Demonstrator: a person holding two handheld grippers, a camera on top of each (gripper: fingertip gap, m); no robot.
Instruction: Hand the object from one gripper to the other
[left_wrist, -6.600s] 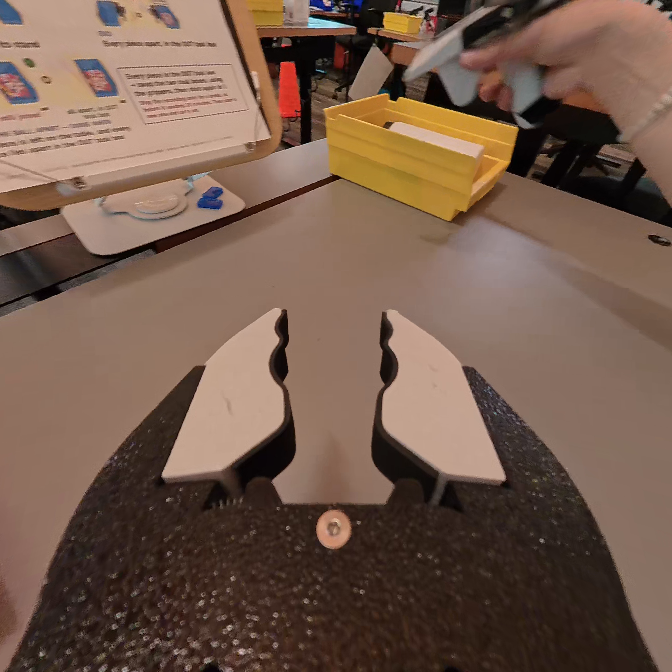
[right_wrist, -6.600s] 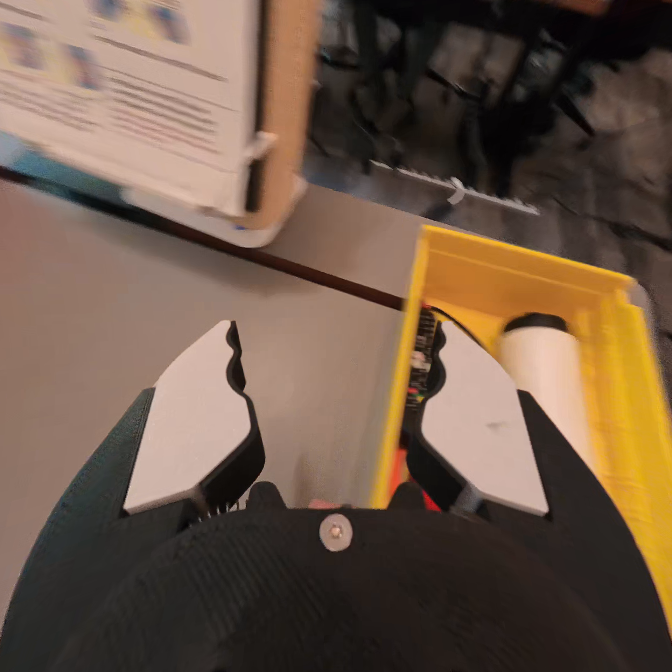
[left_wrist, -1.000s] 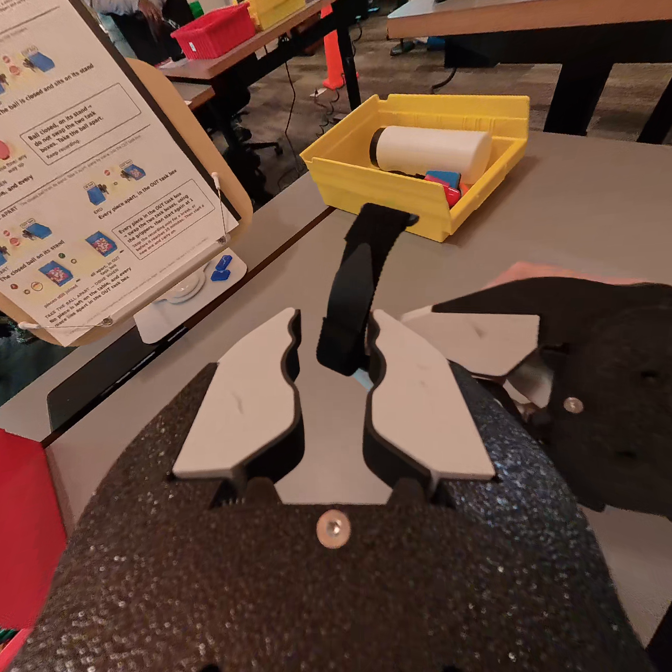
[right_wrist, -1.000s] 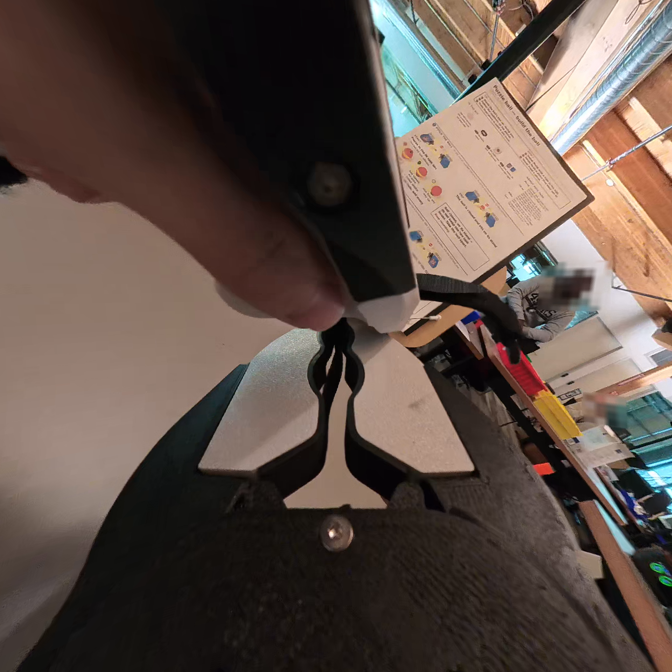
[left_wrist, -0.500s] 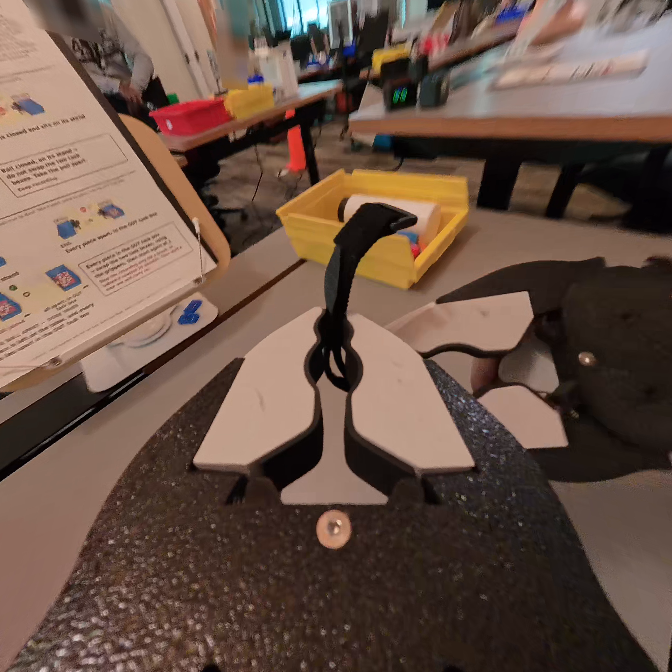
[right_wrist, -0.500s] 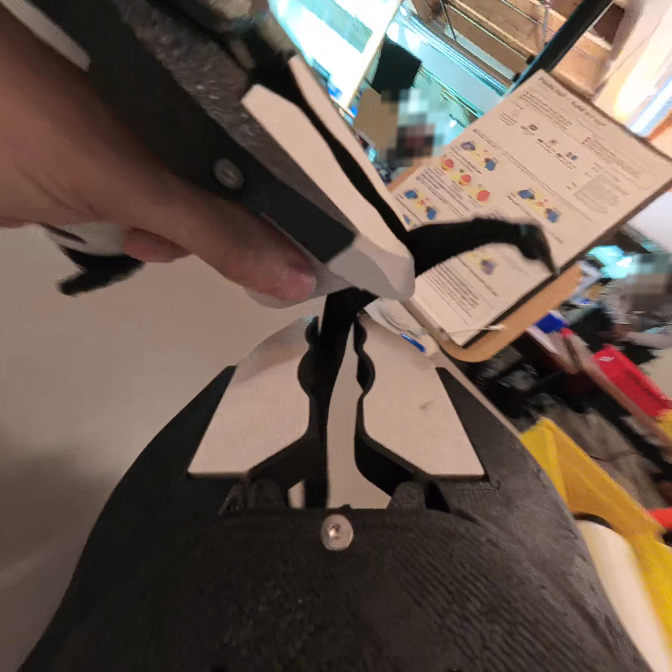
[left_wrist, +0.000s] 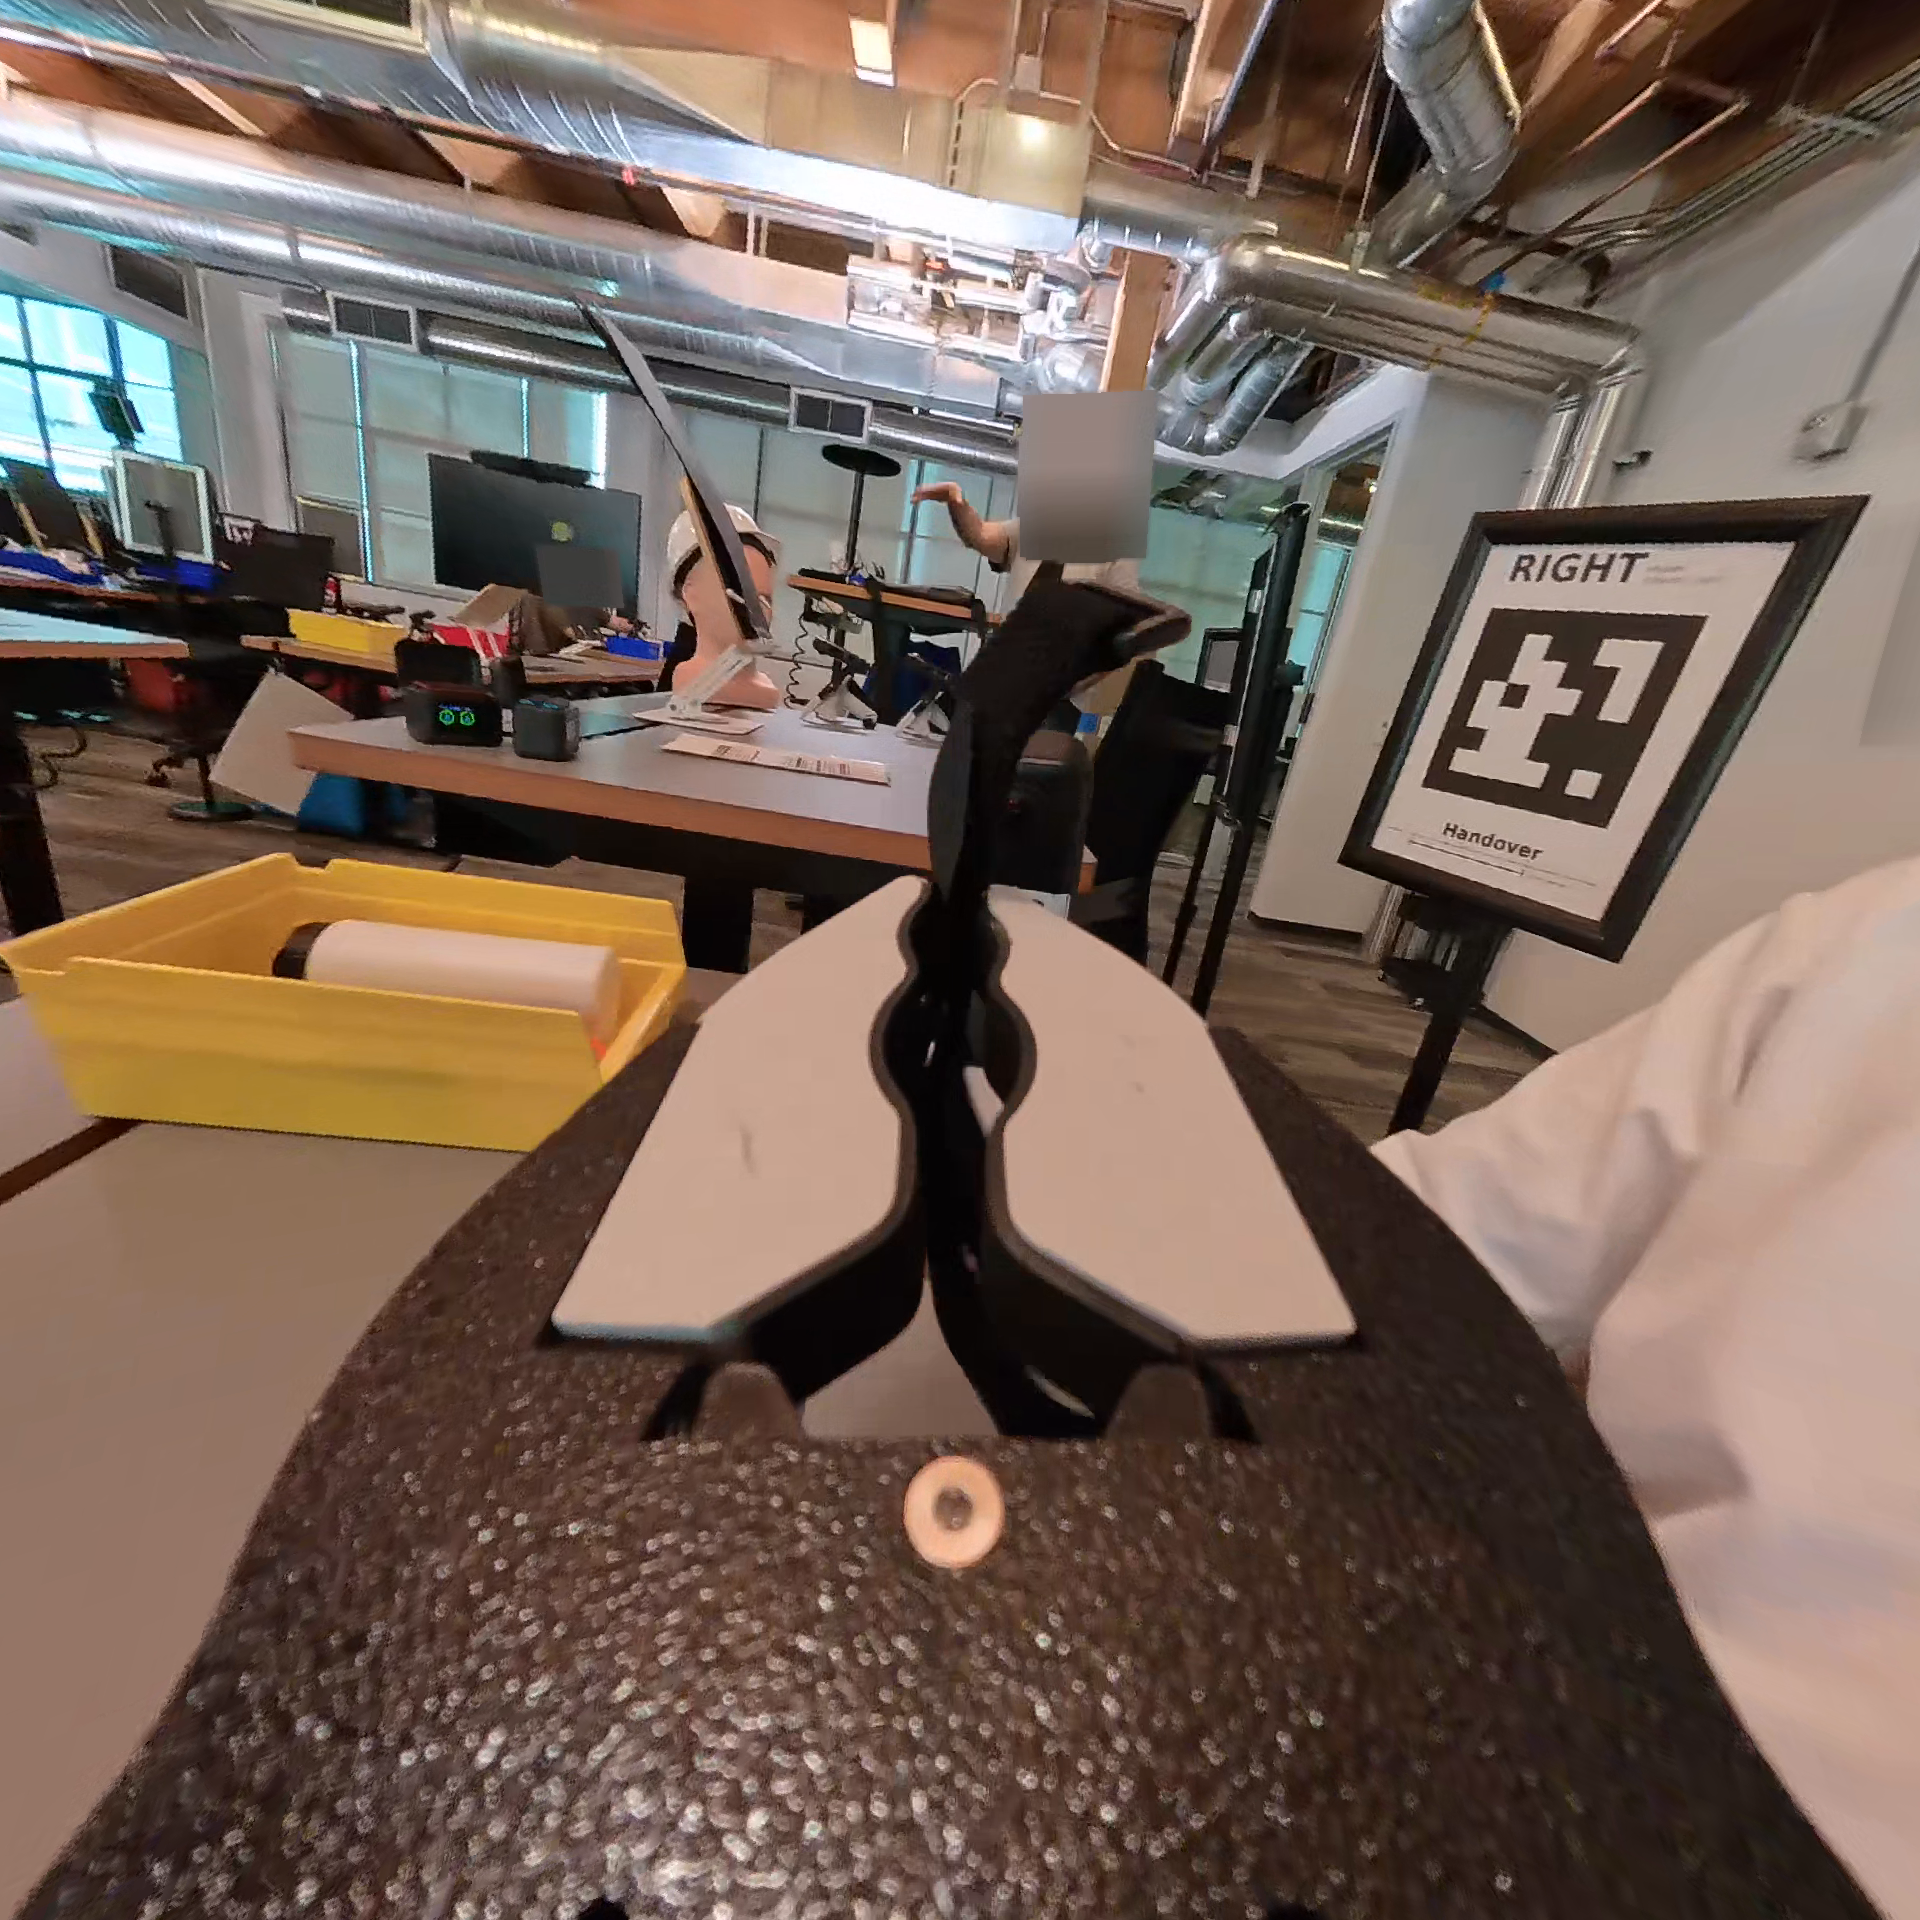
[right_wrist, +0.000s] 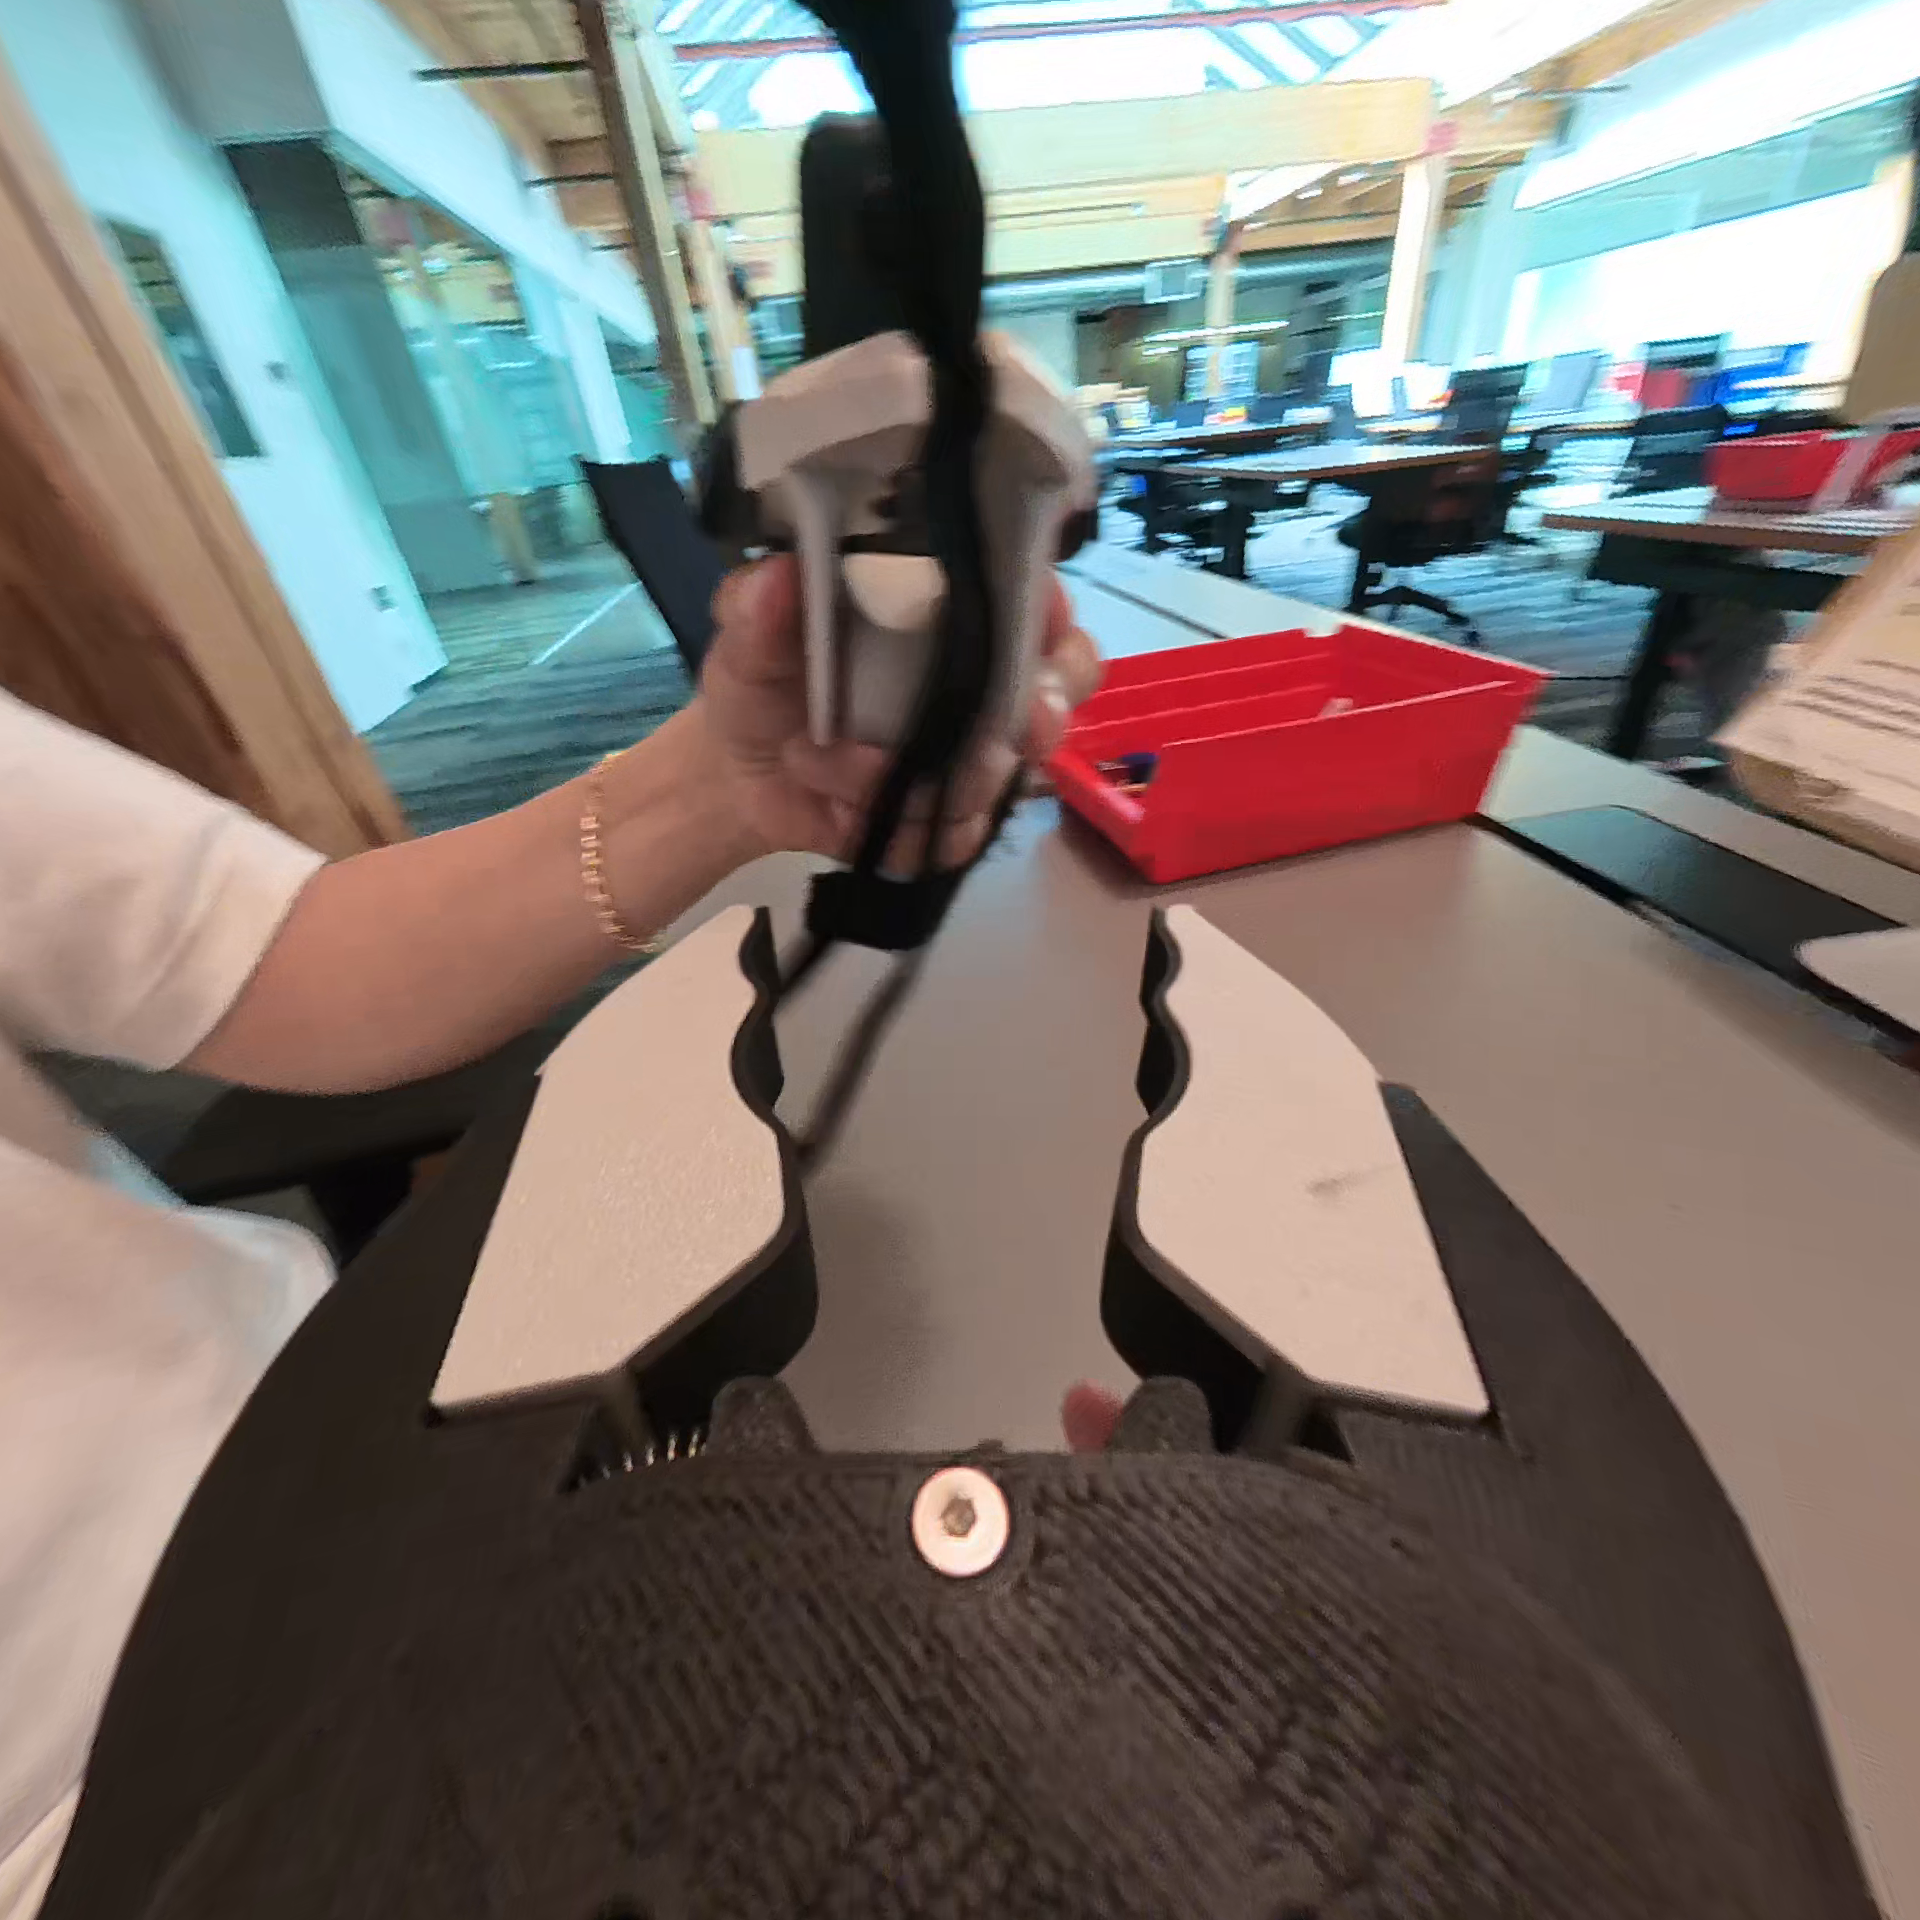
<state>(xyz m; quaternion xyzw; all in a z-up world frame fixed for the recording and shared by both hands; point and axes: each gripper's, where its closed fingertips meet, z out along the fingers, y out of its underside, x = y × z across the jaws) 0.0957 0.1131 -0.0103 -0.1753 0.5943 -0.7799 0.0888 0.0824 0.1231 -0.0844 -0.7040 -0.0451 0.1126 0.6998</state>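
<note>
Since half a second ago my right gripper (right_wrist: 956, 997) has let go and spread wide; going left to right, my left gripper (left_wrist: 954, 914) alone pinches the black strap (left_wrist: 1023, 686) (rising past its fingertips), so the handover looks done.

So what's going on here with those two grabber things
A person is passing a black strap between two handheld tongs. The left tongs are shut on the strap, holding it up above the grey table. The right tongs are open and empty, so the strap now sits with the left side. A yellow bin and a red bin sit on the table.
</note>
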